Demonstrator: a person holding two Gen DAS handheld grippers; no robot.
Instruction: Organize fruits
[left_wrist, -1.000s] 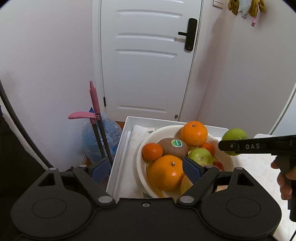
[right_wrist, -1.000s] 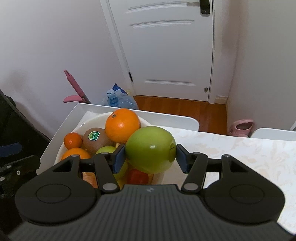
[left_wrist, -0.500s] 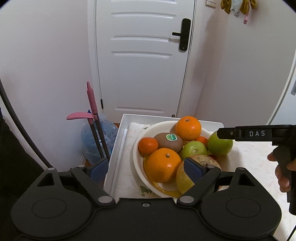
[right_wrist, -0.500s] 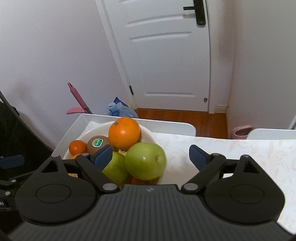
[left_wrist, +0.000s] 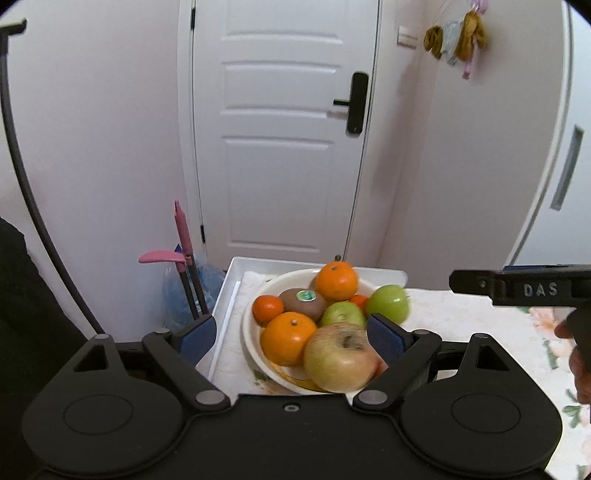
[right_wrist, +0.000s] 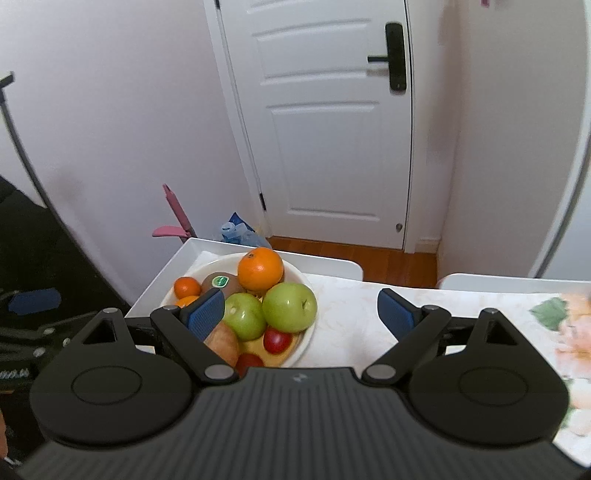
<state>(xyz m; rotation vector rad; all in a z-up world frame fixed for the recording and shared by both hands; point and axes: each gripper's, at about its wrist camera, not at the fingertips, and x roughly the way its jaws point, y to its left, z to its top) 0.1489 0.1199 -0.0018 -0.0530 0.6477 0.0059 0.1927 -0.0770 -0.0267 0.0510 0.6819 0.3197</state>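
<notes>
A white bowl (left_wrist: 248, 325) (right_wrist: 218, 266) on a white tray (left_wrist: 229, 284) holds two big oranges, small tangerines, a stickered kiwi (left_wrist: 303, 302), two green apples, a yellow-red apple (left_wrist: 338, 362) and small red fruits. The larger green apple (right_wrist: 290, 306) (left_wrist: 388, 303) rests on the bowl's right side. My right gripper (right_wrist: 301, 314) hangs open behind and above the bowl, touching nothing. My left gripper (left_wrist: 291, 338) is open too. The yellow-red apple shows between its fingers but lies in the bowl, untouched. The left wrist view also catches the right gripper (left_wrist: 517, 290) from the side.
A floral tablecloth (right_wrist: 351, 325) covers the table to the right of the bowl. Another white tray (right_wrist: 498, 282) sits at the far right. Pink-handled tools (left_wrist: 183, 236) and a blue water bottle (left_wrist: 177, 299) stand on the floor left of the table, before a white door. A hand (left_wrist: 580, 369) grips the right tool.
The right gripper let the green apple go into the bowl, opened wide, then drew back and up. The left gripper also pulled back and rose, showing more of the yellow-red apple.
</notes>
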